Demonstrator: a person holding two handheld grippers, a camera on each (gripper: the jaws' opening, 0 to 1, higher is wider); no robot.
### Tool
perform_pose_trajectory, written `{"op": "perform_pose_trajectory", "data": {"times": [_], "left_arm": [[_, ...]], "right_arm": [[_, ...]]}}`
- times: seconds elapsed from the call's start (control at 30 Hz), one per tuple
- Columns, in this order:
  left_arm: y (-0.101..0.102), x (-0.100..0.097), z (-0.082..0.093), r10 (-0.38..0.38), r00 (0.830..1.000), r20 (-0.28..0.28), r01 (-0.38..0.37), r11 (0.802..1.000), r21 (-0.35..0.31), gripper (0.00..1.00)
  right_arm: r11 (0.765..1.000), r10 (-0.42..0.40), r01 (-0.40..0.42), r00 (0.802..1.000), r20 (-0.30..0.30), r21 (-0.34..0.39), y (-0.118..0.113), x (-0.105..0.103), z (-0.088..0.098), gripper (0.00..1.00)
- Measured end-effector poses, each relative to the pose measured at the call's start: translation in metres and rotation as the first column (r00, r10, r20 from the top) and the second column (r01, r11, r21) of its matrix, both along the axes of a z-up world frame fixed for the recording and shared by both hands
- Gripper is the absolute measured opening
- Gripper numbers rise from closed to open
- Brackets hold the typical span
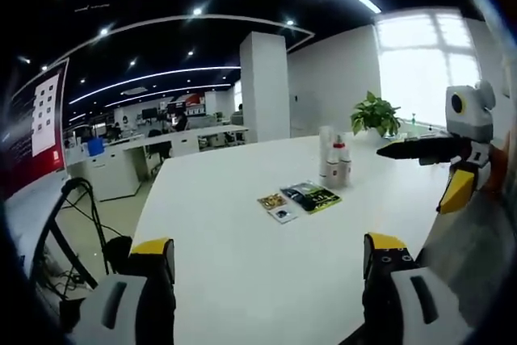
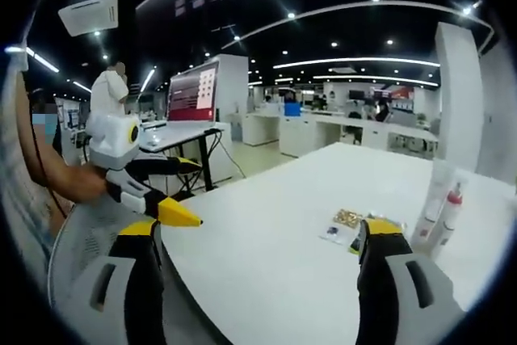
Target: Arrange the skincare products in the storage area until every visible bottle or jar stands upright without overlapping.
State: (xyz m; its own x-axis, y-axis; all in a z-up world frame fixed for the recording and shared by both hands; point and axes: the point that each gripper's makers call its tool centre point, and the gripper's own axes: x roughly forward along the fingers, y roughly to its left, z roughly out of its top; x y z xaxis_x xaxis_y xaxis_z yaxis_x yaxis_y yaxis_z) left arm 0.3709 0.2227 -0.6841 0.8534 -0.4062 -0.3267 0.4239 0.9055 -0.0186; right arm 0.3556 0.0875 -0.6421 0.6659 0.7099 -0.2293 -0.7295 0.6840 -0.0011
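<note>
Above a white worktop (image 1: 242, 224) in an open-plan office, the left gripper (image 1: 266, 260) hangs with its jaws released and nothing between them. Ahead of those jaws, left to right, lie a few flat sachets (image 1: 275, 204) and a dark green packet (image 1: 313, 196), then a tight cluster of bottles (image 1: 334, 159) standing upright, one with a red cap; whether they touch one another is too small to tell. Beyond the bottles stands a potted plant (image 1: 375, 115). The right gripper (image 1: 452, 169) enters this view from the right, above the worktop's edge.

In the right gripper view, the left gripper (image 2: 166, 191) comes in from the left, held by a person's hand (image 2: 81, 183), and the right gripper's (image 2: 258, 260) own jaws stand released and empty. Between them and further out lie the sachets (image 2: 343, 222); just beyond the right jaw stand the bottles (image 2: 440, 212), a tall pale tube beside the smaller red-capped one.

The bottles look light, stiff plastic, smooth and likely slippery, narrow enough in the base to topple at a nudge; the body just below the cap seems the safest hold, with a gentle squeeze. The sachets and packet look thin and limp, lying flat, so an edge pinch would probably be needed.
</note>
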Motion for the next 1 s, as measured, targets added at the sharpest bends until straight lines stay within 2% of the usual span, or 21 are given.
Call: {"op": "perform_pose_trajectory", "data": {"times": [0.33,0.57,0.9,1.0], "left_arm": [[0.0003,-0.0004,-0.0001,-0.001,1.000,0.002,0.001,1.000,0.005,1.00],[-0.0007,-0.0003,-0.0034,-0.003,1.000,-0.014,0.003,1.000,0.012,1.00],[-0.0027,-0.0019,-0.0059,-0.013,1.000,-0.019,0.014,1.000,0.026,1.00],[-0.0025,-0.0016,-0.0092,-0.009,0.999,-0.036,0.010,1.000,0.026,1.00]], "right_arm": [[1.000,0.004,-0.004,1.000,0.009,-0.013,0.0010,-0.0009,-0.0002,0.97],[1.000,-0.025,0.025,1.000,0.017,0.000,-0.0059,0.0031,0.0032,0.96],[1.000,-0.001,0.002,0.999,0.038,-0.018,-0.0021,-0.0021,0.0037,0.95],[1.000,-0.024,0.025,0.999,0.039,-0.015,-0.0075,0.0006,0.0040,0.94]]}}
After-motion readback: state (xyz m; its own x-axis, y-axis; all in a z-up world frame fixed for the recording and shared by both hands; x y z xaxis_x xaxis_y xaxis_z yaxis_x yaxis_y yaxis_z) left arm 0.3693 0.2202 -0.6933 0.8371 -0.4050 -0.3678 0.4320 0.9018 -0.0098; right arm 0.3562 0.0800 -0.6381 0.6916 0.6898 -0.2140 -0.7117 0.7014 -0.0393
